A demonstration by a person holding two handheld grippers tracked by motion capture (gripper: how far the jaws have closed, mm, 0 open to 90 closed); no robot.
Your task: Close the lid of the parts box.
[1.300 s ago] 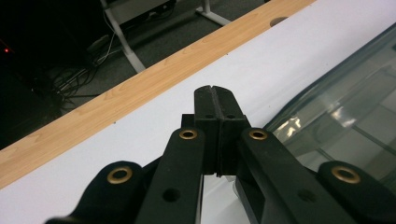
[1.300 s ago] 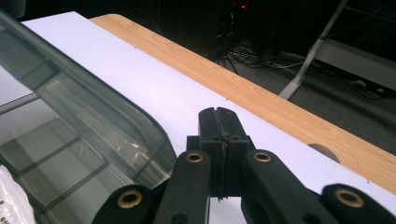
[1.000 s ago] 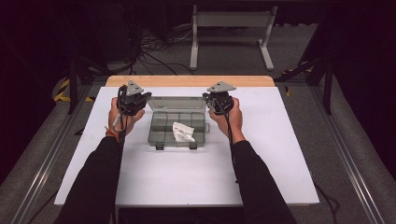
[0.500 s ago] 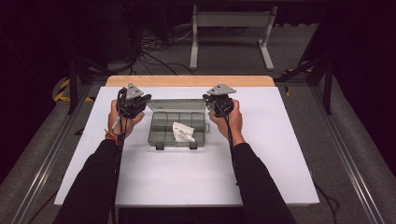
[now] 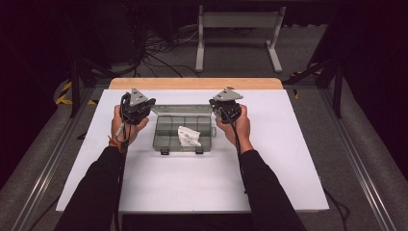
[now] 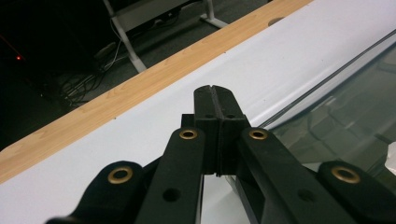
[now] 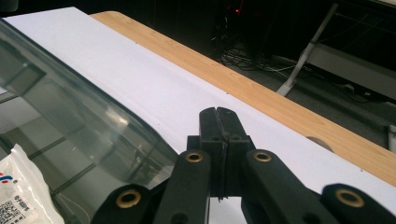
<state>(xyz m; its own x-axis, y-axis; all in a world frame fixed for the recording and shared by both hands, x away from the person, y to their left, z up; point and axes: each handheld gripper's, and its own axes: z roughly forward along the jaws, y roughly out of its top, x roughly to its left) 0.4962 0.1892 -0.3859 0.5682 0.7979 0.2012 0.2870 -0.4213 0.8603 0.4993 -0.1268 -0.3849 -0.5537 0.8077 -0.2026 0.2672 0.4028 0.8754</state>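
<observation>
Both my grippers, left [image 5: 144, 102] and right [image 5: 217, 103], flank the box [image 5: 183, 132]; fingers [image 6: 208, 112] pressed together, holding nothing; packet [image 5: 188, 136] inside.

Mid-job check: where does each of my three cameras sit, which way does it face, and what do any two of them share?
High view: above the near side, looking forward and down on the table; both forearms, left gripper, right gripper.
Left gripper view: on that gripper, along its shut jaws toward the wooden edge.
Right gripper view: likewise, jaws shut.
Shared: the clear organizer box.
</observation>
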